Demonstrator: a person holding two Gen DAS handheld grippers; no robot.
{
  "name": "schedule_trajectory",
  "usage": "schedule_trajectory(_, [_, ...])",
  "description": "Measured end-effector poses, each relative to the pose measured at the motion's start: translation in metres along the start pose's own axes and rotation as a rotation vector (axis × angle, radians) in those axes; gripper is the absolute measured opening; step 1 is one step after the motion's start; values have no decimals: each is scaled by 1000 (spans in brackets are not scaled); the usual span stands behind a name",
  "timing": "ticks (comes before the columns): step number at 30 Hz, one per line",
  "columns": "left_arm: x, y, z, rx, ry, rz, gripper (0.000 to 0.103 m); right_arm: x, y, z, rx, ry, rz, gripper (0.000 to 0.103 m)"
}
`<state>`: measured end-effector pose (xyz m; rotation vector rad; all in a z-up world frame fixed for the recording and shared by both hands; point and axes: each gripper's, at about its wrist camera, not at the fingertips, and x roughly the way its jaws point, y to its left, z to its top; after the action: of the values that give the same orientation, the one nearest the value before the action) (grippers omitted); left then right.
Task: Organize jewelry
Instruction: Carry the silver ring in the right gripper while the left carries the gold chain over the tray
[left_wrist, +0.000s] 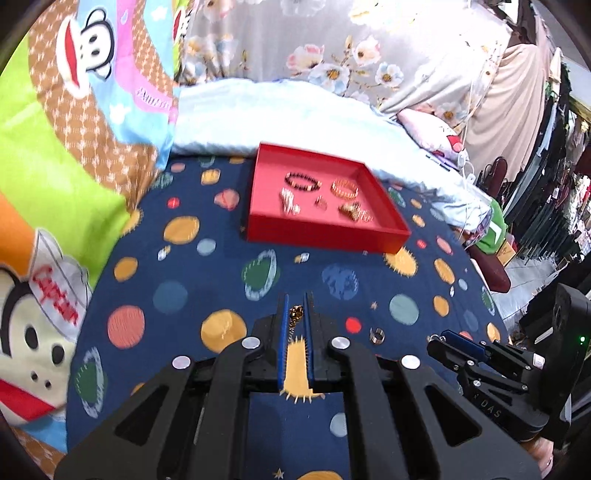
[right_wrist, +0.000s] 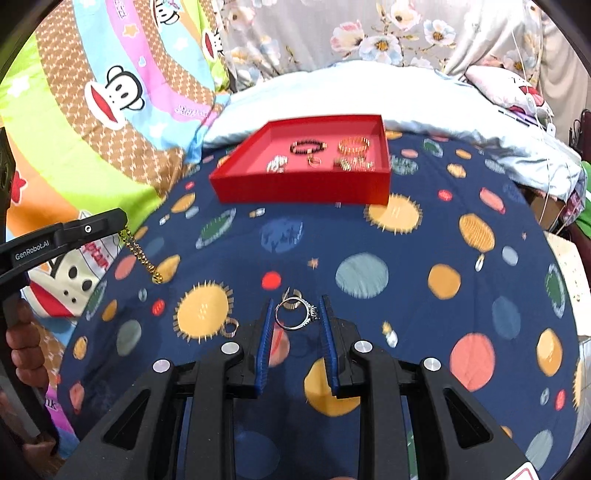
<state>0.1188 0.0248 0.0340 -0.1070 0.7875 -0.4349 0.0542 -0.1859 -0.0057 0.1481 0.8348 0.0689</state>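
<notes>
- I am looking at a bed covered by a navy planet-print sheet (right_wrist: 369, 236), with a monkey-cartoon quilt (right_wrist: 122, 122) bunched at the left and a floral curtain behind.
- A red tray (right_wrist: 299, 188) sits on the sheet toward the far side, near a pale blue blanket (left_wrist: 295, 110).
- Inside the tray I can see a dark beaded bracelet (left_wrist: 302, 181), a gold bangle (left_wrist: 345, 188), a small ring and a few more gold pieces too blurred to name.
- My left gripper (left_wrist: 296, 314) has its jaws clenched on a gold chain (right_wrist: 142, 254); in the right wrist view the chain dangles from the fingertips, its lower end just above or on the sheet, I cannot tell which.
- My right gripper (right_wrist: 297, 314) has its jaws grasping a silver ring (right_wrist: 293, 314) with a stone setting on one side; the ring sits between the blue pads at the tips, held off the sheet.
- Another gold ring (right_wrist: 229, 328) lies on the sheet just left of the right gripper, and one more (right_wrist: 291, 295) lies just beyond the held ring.
- A hand (right_wrist: 22, 339) grips the left gripper's handle at the left edge of the right wrist view.
</notes>
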Motion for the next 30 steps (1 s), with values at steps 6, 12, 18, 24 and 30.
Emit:
schedule_trajectory(6, [-6,-14,44,44,-64,-41,6,-5,-9,37,-25,-56,-6,22])
schedule_trajectory(12, [5,-28,97,76,-116,-68,6,3,-25,86,-13,-96,21,22])
schedule_trajectory(18, [41,-40,146,83,-121,-84,7,38,-41,135,16,-86,60,22])
schedule_trajectory(24, [100,-42,159,69,-51,-76,7,90,-50,154,35,-25,63,22])
schedule_trajectory(30, [143,-40,153,65,18,-64,7,127,-58,152,48,33,60,23])
